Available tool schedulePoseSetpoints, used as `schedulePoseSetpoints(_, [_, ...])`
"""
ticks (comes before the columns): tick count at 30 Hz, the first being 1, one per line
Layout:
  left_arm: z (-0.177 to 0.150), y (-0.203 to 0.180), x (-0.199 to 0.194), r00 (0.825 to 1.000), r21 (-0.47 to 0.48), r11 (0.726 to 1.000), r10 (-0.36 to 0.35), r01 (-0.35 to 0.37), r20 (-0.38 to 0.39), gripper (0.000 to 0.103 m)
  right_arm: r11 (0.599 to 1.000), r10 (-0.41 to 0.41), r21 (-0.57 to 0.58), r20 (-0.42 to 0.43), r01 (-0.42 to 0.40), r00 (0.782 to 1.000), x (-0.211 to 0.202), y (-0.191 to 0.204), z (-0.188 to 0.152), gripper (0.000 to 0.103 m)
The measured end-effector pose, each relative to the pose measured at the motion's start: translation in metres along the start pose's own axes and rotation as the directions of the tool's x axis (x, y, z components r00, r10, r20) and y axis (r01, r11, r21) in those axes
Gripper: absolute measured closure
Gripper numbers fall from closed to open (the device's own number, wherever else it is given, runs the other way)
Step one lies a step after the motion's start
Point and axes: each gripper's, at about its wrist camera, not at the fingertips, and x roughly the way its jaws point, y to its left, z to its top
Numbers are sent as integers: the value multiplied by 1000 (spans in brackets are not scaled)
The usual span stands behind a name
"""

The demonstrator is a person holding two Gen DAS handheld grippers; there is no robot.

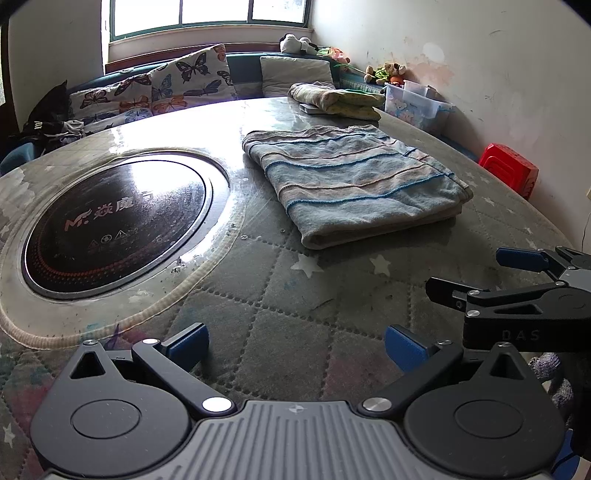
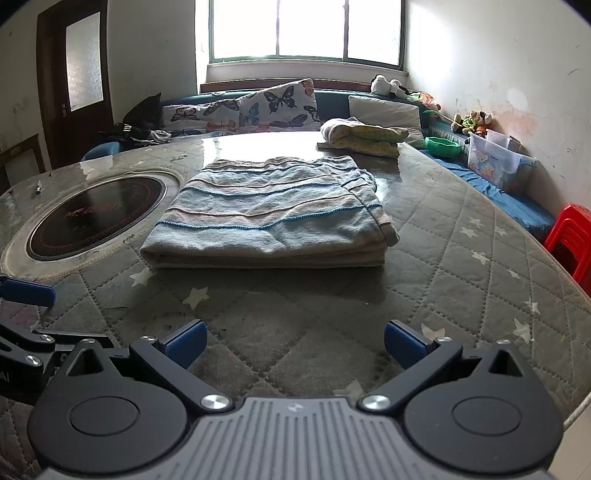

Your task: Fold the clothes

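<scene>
quilted star-print table | folded striped cloth on it | both jaws apart, empty

Daylight pours through the window, totally blown out, with glare on the glossy bench. Sharp focus, heavy fisheye bending, dark corners.

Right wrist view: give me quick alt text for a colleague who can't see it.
A folded blue-and-beige striped garment lies on a quilted, star-patterned table, beyond the open, empty right hand-held gripper. A round black cooktop sits at left; a second folded pile lies farther back.
</scene>
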Motion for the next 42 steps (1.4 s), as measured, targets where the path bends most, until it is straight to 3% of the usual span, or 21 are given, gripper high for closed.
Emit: schedulePoseSetpoints(42, [20,-4,17,1000,36,999,3,-2,-6,0,1000,-4,12,-6,4,1000,20,-6,10,0])
